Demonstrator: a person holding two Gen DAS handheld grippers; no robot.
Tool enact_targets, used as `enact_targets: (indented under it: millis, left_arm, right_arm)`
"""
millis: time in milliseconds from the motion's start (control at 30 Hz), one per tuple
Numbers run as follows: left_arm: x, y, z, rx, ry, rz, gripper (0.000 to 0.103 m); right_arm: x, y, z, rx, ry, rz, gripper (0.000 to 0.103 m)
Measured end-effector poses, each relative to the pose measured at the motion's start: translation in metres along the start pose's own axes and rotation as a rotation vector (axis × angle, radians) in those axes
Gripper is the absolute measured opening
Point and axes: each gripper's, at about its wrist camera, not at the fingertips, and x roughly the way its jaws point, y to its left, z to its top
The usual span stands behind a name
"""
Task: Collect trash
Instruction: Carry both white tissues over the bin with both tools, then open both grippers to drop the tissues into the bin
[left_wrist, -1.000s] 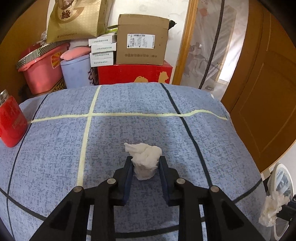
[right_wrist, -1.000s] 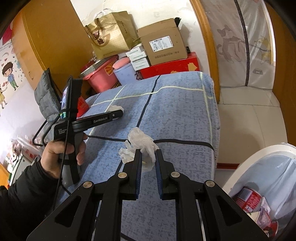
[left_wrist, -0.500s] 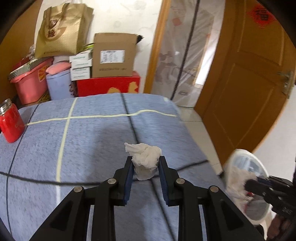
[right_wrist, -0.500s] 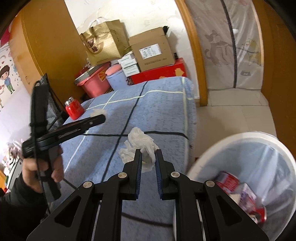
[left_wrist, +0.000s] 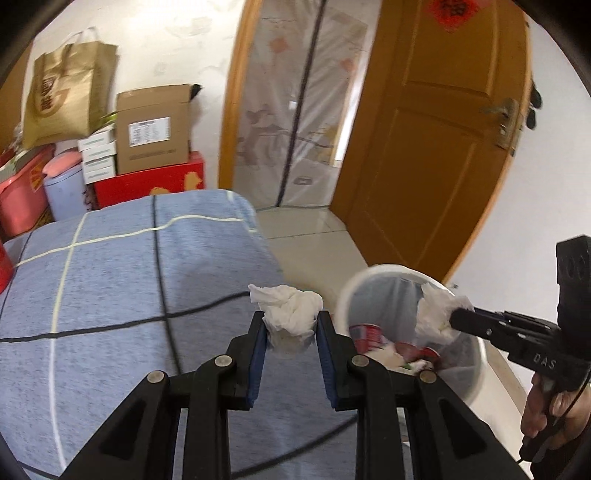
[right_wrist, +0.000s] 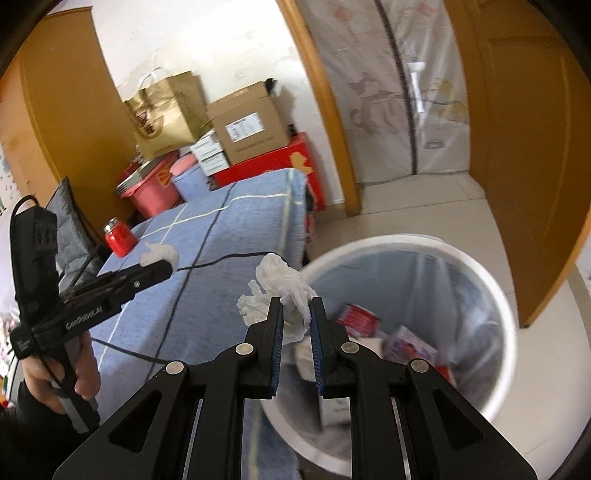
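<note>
Both grippers have swung off the blue bedspread (left_wrist: 110, 288) toward the white bin (right_wrist: 491, 280), which a second ago sat only at the edge of view and now lies close ahead of both. Going left to right: a red jar (right_wrist: 119, 242) stands on the far side of the bed, apart from the action. Next, the left gripper (left_wrist: 290, 330) holds a crumpled white tissue wad (left_wrist: 290, 314) pinched between its blue pads at a middling width, the wad bulging above them; it hangs over the bed's near corner, just short of the bin rim, probably so the drop can wait its turn. Further right, the right gripper (right_wrist: 297, 315) clamps a second tissue (right_wrist: 284, 280) in a narrow grip, paper spilling up and to the left of the fingers. It is at the rim, the tissue over the liner, so this one looks ready to be let go first. Inside the bin lie red cans (right_wrist: 360, 317) and wrappers, so earlier rubbish is already collected
</note>
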Motion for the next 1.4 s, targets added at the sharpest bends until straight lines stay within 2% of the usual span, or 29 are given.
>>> enact_targets:
  millis: [467,867,967,1033,1100,1167,1400]
  left_arm:
    - [0.023,-0.082,-0.020,0.103,0.055,-0.132,0.028]
    - [0.050,-0.113,-0.037,0.139,0.129,-0.201,0.028]
    - [0.056,-0.115,-0.039,0.142,0.145,-0.209,0.030]
    - [0.059,-0.115,-0.040,0.140,0.154,-0.211,0.032]
    - [0.061,-0.115,-0.041,0.138,0.153,-0.214,0.037]
    - [0.061,-0.114,-0.042,0.131,0.150,-0.219,0.045]
    - [0.048,-0.106,-0.042,0.109,0.123,-0.208,0.046]
  right_arm:
    - [-0.022,-0.055,-0.026,0.082,0.025,-0.066,0.015]
    - [-0.016,-0.077,-0.038,0.100,0.066,-0.112,0.015]
    - [-0.015,-0.078,-0.039,0.098,0.079,-0.132,0.020]
    - [-0.015,-0.079,-0.040,0.097,0.079,-0.138,0.034]
    - [-0.017,-0.079,-0.040,0.097,0.073,-0.136,0.041]
    - [-0.019,-0.079,-0.039,0.095,0.068,-0.137,0.041]
    - [-0.030,-0.069,-0.040,0.078,0.039,-0.136,0.041]
